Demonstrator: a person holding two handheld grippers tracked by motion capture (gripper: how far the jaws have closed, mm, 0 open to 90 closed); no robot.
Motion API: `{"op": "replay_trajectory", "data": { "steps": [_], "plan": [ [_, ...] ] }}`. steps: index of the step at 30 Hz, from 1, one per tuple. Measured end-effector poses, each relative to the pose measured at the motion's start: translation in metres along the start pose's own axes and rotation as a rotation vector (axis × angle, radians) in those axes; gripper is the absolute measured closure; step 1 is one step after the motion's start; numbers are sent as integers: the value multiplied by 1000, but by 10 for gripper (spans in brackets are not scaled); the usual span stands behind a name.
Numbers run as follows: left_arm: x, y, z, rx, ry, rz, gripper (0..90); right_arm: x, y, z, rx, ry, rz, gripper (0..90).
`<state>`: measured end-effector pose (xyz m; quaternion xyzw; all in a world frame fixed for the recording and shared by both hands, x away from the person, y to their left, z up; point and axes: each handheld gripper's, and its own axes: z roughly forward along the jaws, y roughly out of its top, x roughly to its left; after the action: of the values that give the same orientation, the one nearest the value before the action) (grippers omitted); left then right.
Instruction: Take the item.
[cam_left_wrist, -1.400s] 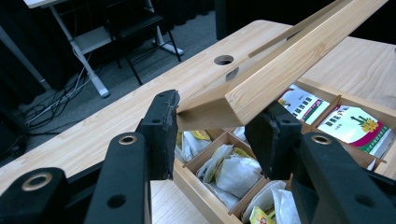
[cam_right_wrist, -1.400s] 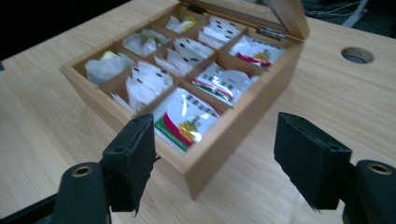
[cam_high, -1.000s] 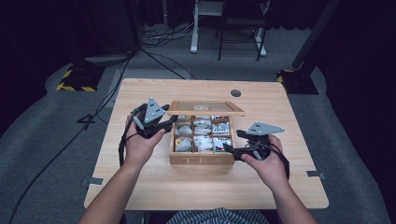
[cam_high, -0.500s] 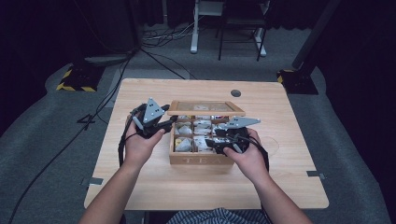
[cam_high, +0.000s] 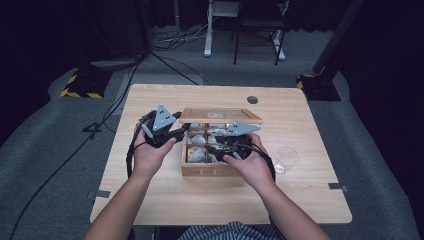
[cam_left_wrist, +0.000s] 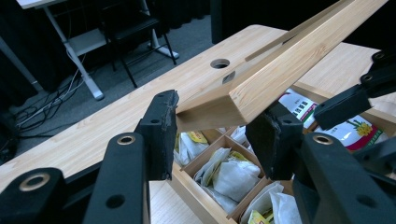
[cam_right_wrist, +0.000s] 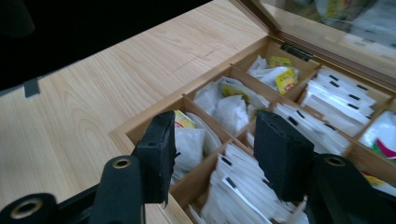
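- At a pale wooden table (cam_high: 150, 200), we see a person's two forearms reach in from the near edge, a black two-jaw gripper in each hand, both working at a wooden tea box (cam_high: 212, 170) that sits mid-table.
- The left hand (cam_high: 147, 155) is held at the box's left side, wrist roughly level, with the left gripper (cam_high: 181, 131) pointing rightward toward the lid's corner.
- In the left gripper view we find its jaws pinching the front corner of the raised lid (cam_left_wrist: 280, 70) — the wooden frame sits wedged between the two black pads and slants up and away from them.
- The lid (cam_high: 220, 115) stands propped open above the back of the box, its glass panel visible in the high view.
- The right hand (cam_high: 252, 167) rests low over the box's front right part, knuckles up, with the right gripper (cam_high: 217, 148) aimed leftward across the compartments.
- Its jaws have just been closing; in the right gripper view they stand partly apart above the sachets, and we see nothing gripped between the pads (cam_right_wrist: 159, 154).
- Below them lie white tea bags (cam_right_wrist: 247, 182) packed in the divided compartments — more packets, some with yellow print, fill the cells farther back (cam_right_wrist: 280, 74).
- A clear glass cup (cam_high: 286, 159) sits on the table just right of the box, beside the right wrist.
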<state>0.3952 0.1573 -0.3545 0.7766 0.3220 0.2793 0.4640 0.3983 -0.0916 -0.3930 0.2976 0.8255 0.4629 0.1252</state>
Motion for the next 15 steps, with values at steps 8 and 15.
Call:
{"op": "replay_trajectory", "data": {
  "steps": [8,15],
  "plan": [
    [0,0,0,3,3,6,539,2,1,12,55,-10,4,465],
    [-1,0,0,2,4,10,538,7,-1,33,97,13,6,477]
  ]
}}
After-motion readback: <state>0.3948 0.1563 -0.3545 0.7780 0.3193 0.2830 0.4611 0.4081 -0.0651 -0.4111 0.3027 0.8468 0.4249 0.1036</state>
